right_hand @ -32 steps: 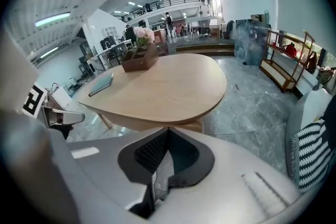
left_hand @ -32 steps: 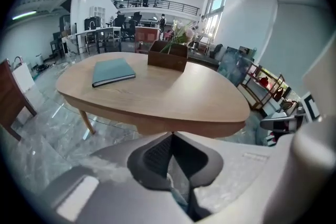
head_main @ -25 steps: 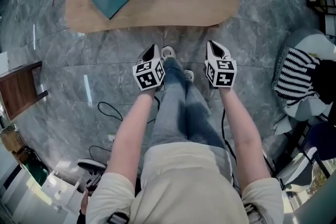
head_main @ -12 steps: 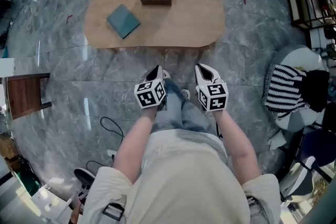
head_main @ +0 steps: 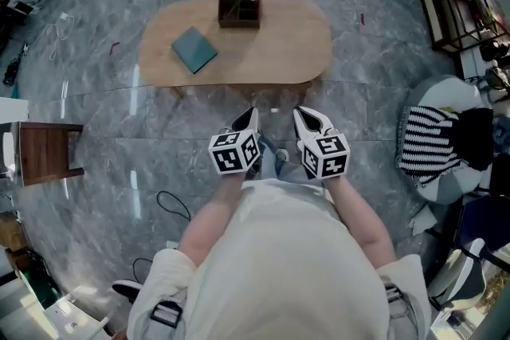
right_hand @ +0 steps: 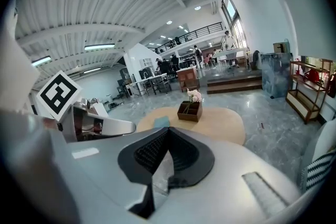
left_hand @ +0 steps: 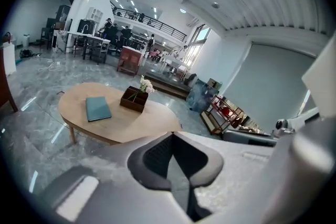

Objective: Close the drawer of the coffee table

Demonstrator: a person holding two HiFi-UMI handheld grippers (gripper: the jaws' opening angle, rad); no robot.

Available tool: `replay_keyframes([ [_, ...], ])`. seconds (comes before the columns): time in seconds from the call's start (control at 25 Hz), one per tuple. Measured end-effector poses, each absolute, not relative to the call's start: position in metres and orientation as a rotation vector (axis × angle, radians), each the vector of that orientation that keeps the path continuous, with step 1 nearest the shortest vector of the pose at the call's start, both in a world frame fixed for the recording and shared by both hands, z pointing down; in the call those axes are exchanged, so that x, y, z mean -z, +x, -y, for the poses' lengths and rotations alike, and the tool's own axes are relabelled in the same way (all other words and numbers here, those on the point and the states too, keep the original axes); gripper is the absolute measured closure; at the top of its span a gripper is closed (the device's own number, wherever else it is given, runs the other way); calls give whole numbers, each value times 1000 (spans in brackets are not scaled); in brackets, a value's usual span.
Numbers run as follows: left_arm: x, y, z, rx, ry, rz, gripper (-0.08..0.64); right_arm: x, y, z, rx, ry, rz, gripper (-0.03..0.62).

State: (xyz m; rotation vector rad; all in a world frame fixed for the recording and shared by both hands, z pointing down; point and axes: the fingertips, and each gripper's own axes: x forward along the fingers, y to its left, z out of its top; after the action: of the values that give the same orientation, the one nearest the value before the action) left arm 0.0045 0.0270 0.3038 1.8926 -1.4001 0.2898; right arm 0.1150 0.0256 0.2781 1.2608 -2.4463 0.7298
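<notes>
Scanning the head view from the left edge: a dark wooden stand (head_main: 44, 151) sits on the grey marble floor (head_main: 103, 115), with a black cable (head_main: 171, 203) looped lower down. Upper centre is the oval coffee table (head_main: 279, 36). Its surface carries a teal book (head_main: 194, 49) left of middle and a dark box (head_main: 239, 9) with pink flowers at the far edge. The drawer cannot be made out from above, nor in either gripper view. Below the table and well apart from it, at frame centre, the left gripper (head_main: 251, 117) and right gripper (head_main: 301, 117) are held side by side on bare forearms, tips toward the table. Left gripper view: jaws pressed together, nothing between them, table in the left half beyond the tips. Right gripper view: jaws likewise closed and empty, table at centre. Far right in the head view are a striped cushion (head_main: 426, 139) and, upper right, a metal rack (head_main: 458, 0).
</notes>
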Motion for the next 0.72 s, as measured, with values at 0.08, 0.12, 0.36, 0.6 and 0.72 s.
replay_keyframes([
  [0.08, -293, 10, -29, -278, 1912, 1382, 558, -267, 114, -28, -708, 1252, 2466, 592],
  [0.12, -288, 12, -30, -267, 1919, 1379, 558, -261, 115, -28, -698, 1249, 2477, 592],
  [0.36, -267, 9, -36, -212, 1923, 1385, 558, -235, 111, -31, -681, 1227, 2544, 592],
  [0.6, -262, 12, -28, -226, 1957, 1398, 558, -233, 112, -24, -650, 1209, 2552, 592],
  [0.72, -261, 12, -26, -222, 1958, 1406, 558, -229, 112, -21, -642, 1221, 2559, 592],
])
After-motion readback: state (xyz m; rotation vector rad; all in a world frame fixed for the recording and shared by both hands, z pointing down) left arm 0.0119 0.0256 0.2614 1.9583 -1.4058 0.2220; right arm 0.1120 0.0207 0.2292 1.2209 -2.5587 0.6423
